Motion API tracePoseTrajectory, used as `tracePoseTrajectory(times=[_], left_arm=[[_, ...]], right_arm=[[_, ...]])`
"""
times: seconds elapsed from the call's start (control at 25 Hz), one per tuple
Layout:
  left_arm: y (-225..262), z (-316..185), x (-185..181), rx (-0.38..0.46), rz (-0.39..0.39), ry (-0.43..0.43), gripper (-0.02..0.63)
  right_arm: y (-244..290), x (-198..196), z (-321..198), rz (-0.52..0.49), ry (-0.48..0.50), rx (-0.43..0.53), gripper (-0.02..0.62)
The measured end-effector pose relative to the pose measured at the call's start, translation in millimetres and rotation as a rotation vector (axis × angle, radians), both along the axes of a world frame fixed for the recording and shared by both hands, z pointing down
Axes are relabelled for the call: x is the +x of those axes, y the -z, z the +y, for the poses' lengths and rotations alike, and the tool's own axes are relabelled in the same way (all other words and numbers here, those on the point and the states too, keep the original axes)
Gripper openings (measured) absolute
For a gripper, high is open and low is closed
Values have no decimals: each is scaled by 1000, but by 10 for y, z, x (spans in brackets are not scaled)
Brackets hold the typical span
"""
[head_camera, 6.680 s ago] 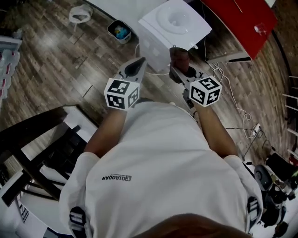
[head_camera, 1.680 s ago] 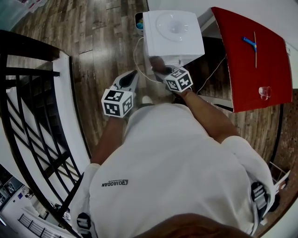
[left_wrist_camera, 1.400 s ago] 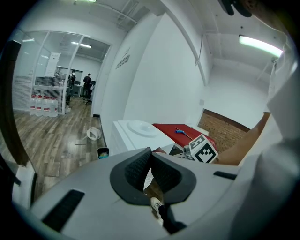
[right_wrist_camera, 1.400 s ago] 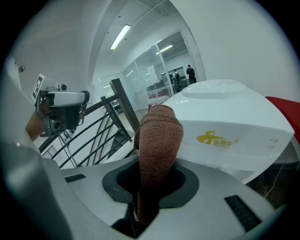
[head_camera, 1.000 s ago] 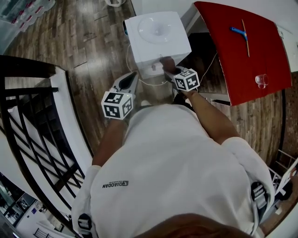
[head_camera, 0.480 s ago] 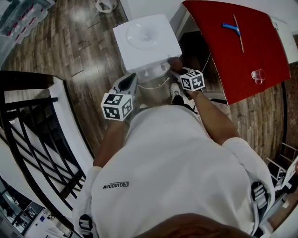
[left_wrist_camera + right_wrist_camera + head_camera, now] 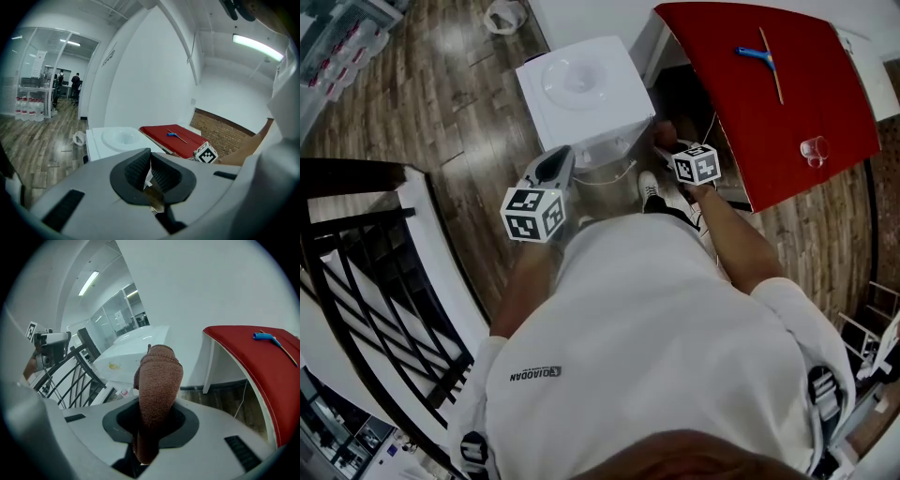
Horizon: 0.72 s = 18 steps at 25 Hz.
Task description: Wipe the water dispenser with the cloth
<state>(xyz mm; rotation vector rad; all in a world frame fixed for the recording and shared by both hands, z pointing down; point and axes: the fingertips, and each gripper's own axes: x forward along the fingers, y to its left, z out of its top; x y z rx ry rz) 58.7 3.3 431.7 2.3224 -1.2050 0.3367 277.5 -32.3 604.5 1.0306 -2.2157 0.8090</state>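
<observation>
Moved since a second and a half ago: right gripper (image 7: 664, 142) off the front face of the water dispenser (image 7: 581, 89) and round to its right front corner, brown cloth (image 7: 663, 129) carried along. Clamped on that cloth (image 7: 157, 376) now, right gripper (image 7: 151, 425) with jaws pressed into the folded wad, most of it standing up and out past the tips. Just ahead of and left of those tips, the dispenser's white side (image 7: 133, 352); whether cloth and casing touch, impossible to tell. To the right of the right gripper, a red table (image 7: 769, 112) with a blue-handled tool (image 7: 754, 54) and a clear cup (image 7: 811, 148). Held lower and apart, left gripper (image 7: 556, 159) short of the dispenser's front left, jaws drawn to a thin slit with nothing between them (image 7: 150, 172). Beyond its tips, dispenser top (image 7: 117, 139).
</observation>
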Motion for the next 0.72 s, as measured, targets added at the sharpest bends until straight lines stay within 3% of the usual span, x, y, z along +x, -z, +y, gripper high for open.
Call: tracePoseTrajectory(times=[0.2,0.36,0.72], left_arm=[[15,30,-38,5,4,-15,0],[-37,52,-12,-4,-11,-43,0],[87,-256,163,-1,-36,11,1]], right_arm=[[28,121,42,-27,-55,-19,71],[227,114,7,-50,-28,-5,71],[923,-30,-461,-262,23,-1,71]])
